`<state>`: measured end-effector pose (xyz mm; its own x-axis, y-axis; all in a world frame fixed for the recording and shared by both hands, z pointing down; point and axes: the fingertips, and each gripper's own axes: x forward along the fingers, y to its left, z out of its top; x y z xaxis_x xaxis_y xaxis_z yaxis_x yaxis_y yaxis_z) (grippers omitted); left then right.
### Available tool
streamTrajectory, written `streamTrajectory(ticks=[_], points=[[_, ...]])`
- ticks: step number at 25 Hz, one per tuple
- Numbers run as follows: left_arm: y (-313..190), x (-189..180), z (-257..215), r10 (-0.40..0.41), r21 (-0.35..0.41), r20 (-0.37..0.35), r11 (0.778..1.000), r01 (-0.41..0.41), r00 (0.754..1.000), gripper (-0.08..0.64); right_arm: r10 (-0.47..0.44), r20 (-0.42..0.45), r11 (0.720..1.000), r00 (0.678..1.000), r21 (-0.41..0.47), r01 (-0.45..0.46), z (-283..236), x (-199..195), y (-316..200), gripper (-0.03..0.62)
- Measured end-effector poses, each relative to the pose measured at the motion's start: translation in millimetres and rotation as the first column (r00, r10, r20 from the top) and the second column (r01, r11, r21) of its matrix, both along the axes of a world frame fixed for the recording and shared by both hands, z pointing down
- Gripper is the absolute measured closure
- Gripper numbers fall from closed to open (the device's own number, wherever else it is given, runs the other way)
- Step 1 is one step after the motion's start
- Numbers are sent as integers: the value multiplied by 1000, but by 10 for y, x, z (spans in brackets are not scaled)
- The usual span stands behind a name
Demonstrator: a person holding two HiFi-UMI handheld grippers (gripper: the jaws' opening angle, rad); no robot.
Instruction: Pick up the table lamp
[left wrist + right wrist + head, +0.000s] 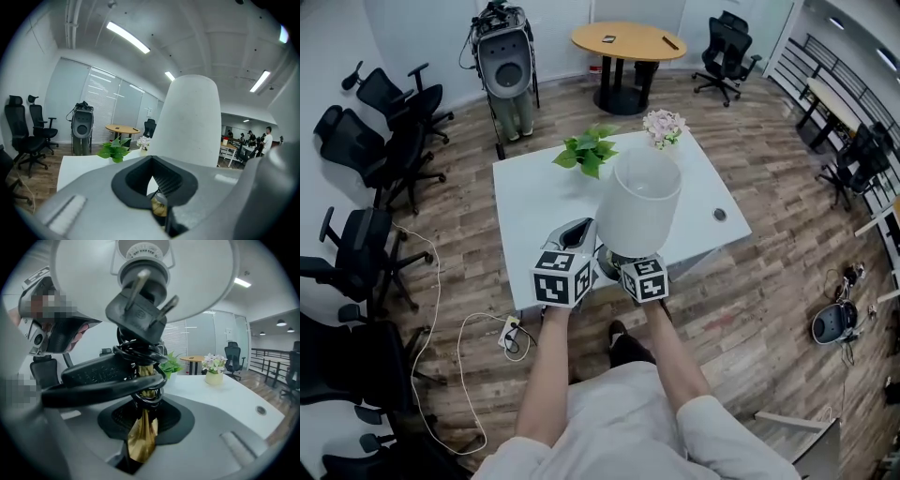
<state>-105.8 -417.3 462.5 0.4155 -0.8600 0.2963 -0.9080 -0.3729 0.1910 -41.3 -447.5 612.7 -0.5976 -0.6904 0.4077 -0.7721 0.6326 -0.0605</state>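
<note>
lifting is the step in hand: right claw point(143, 420) clamps the lamp point(637, 206) by its stem point(139, 446) under the coiled cord point(93, 380), and left claw point(154, 180) nips it too. lamp looks raised over the table's point(534, 187) near edge. next: hold it upright, grips firm.

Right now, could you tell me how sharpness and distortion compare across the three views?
Head view: sharp, evenly lit, room edges bowed. Left gripper view: fisheye with black corners, ceiling lights bright, lampshade crisp. Right gripper view: the near lamp stem soft, the background sharper.
</note>
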Motion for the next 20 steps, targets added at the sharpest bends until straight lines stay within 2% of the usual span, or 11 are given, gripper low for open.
streamTrajectory(ticks=[11,20], points=[[789,180,-187,132,-14,17,991,-132,991,558,128,-34,991,991,-28,-129,-258,172,625,485],[1395,246,-191,214,-23,19,977,-213,977,558,187,-35,980,982,-56,-189,-327,142,1066,485]])
